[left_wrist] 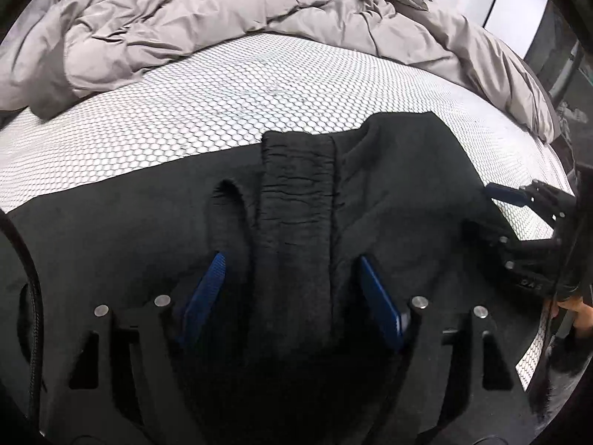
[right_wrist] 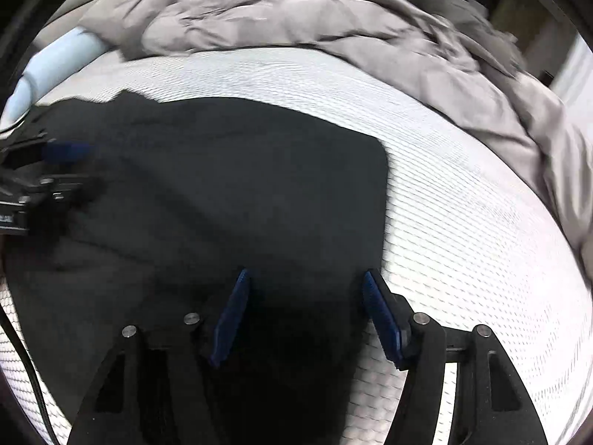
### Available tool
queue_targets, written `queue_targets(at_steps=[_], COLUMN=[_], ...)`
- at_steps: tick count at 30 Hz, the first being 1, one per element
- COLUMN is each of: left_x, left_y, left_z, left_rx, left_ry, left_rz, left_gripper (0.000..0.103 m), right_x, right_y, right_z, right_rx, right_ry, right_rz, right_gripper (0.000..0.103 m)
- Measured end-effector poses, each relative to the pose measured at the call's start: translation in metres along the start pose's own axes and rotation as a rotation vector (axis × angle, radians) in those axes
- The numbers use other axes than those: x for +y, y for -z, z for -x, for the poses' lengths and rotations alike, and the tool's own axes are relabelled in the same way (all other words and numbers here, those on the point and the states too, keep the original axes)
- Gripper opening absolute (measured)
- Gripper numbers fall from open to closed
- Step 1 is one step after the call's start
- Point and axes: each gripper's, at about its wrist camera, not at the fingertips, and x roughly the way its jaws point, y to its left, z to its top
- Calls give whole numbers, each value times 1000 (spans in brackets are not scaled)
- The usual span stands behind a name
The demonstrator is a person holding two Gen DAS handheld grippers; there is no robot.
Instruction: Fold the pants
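Pointing steeply down, both tongs (left_wrist: 291,259) (right_wrist: 304,278) straddle black pants (left_wrist: 389,193).

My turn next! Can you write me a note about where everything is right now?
Left hand-held gripper: open, straddling a raised ridge of the black pants; pads not pressing.
Right hand-held gripper: open, over the pants' edge; one finger is over the white mattress.
Pants lie on the mattress, bunched, no neat fold visible. Grey duvet is heaped behind.
Left to do: grip, fold, smooth.
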Motion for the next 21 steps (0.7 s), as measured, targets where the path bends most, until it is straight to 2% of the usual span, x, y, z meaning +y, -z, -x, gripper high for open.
queue_targets(at_steps=[2,5,6,8,9,11,13,15,18,21], left_x=[-1,-11,-17,-28,-29,-21,-8,2,8,1], left_y=[-5,-19,-25,-32,-34,-33,-28,-25,-21,-21], left_z=[13,33,33,22,9,-15,-26,-23,-20,-10], left_rx=[-40,-140,-149,-138,-104,-22,11,8,12,10], left_ry=[-7,27,42,79,75,44,40,68,46,5], left_rz=[7,-4,-23,-77,-86,-41,-10,4,40,39], left_gripper=[70,70,70,69,69,66,66,65,68,65], right_x=[-5,-4,0,10,21,41,58,52,24,6], right_y=[1,-10,-16,-25,-33,-39,-36,-35,-31,-29], right_z=[7,20,21,16,7,-10,-17,-17,-17,-12], right_rx=[-26,-78,-92,-85,-57,-21,-3,2,14,-14], right_ry=[-62,-186,-247,-297,-288,-239,-163,-101,28,-22], right_rz=[-22,-83,-98,-103,-90,-29,37,52,11,-41], right_gripper=[64,64,64,64,64,64,63,64,63,63])
